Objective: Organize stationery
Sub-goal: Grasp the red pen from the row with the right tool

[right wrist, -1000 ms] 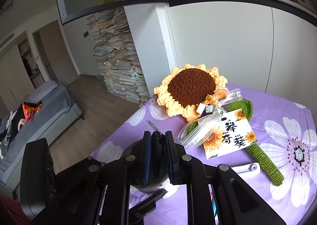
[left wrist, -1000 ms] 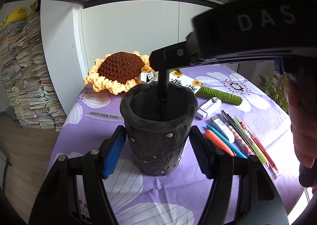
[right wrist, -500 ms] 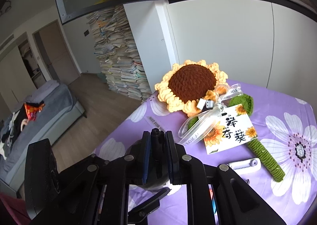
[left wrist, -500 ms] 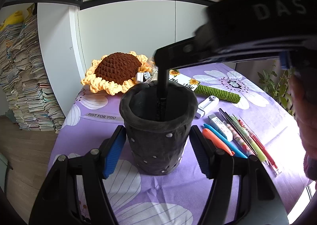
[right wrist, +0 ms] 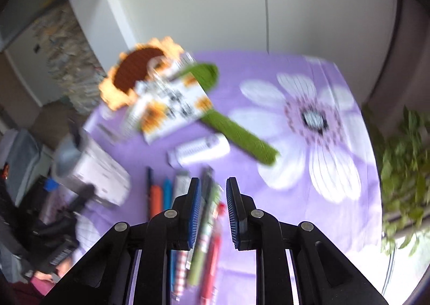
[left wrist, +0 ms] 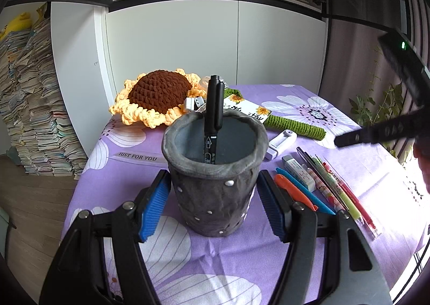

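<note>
A dark grey pen holder stands on the purple flowered cloth. A black marker stands upright inside it. My left gripper is open, its blue pads on either side of the holder without clearly squeezing it. A row of pens and an eraser lies to the right of the holder. My right gripper is open and empty, above that row of pens; in the left wrist view it shows at the right edge. The right wrist view is blurred.
A crocheted sunflower with a green stem and a card lies at the back of the table. A white correction tape lies near the pens. Cabinets stand behind, book stacks on the left, a plant on the right.
My right gripper has let go of the black marker, which now stands in the holder, and has swung away to the right over the row of pens. The left gripper has stayed.
</note>
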